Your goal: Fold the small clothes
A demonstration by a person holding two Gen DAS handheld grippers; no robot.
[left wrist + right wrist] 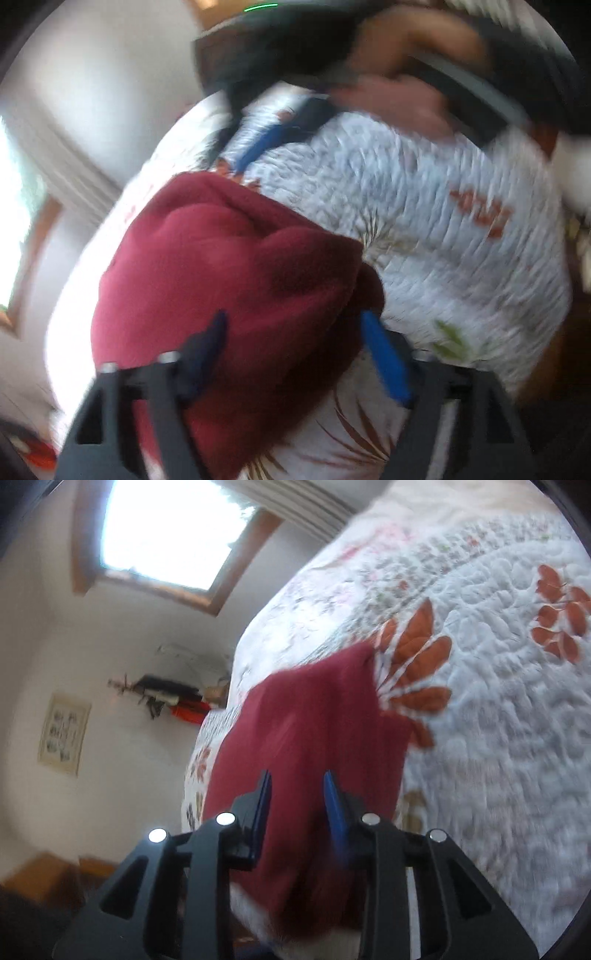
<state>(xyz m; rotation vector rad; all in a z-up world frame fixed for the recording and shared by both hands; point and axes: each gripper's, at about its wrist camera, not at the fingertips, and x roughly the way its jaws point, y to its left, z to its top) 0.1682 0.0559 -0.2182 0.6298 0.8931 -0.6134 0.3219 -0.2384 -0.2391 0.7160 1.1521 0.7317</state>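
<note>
While both spread, each tool (pixel 295 332) (pixel 297 786) straddles the maroon garment (pixel 236 280) (pixel 314 731).

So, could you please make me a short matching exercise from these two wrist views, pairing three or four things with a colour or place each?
Column one:
1. garment
2. quilt
3. window
4. picture

Column two:
A. white with rust-orange leaf prints
B. on the wall, low at left in the right wrist view
C. dark red, lying on the bed
D. bright, wood-framed, top left in the right wrist view

Pairs: 1-C, 2-A, 3-D, 4-B
</note>
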